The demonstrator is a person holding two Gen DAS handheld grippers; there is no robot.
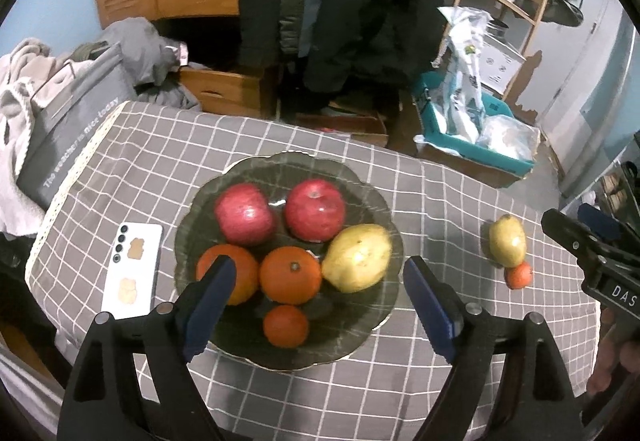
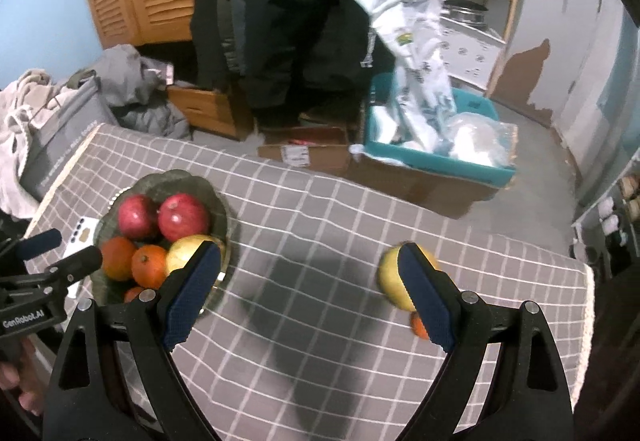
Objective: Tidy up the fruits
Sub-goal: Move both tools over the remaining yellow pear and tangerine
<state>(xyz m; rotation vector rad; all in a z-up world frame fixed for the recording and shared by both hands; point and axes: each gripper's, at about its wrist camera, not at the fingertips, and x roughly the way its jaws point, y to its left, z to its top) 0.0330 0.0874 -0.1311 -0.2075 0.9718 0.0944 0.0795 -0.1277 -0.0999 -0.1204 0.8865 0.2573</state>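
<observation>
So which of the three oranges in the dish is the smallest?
The small orange at the near rim of the dish, alone in front of the two bigger oranges that sit side by side.

Cloth [image 2: 304,241] between plate [image 1: 372,185] and pear [image 2: 390,277] bare.

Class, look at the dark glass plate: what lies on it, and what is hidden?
On the plate lie two red apples, a yellow pear and three oranges. The left gripper's finger partly covers one orange.
</observation>
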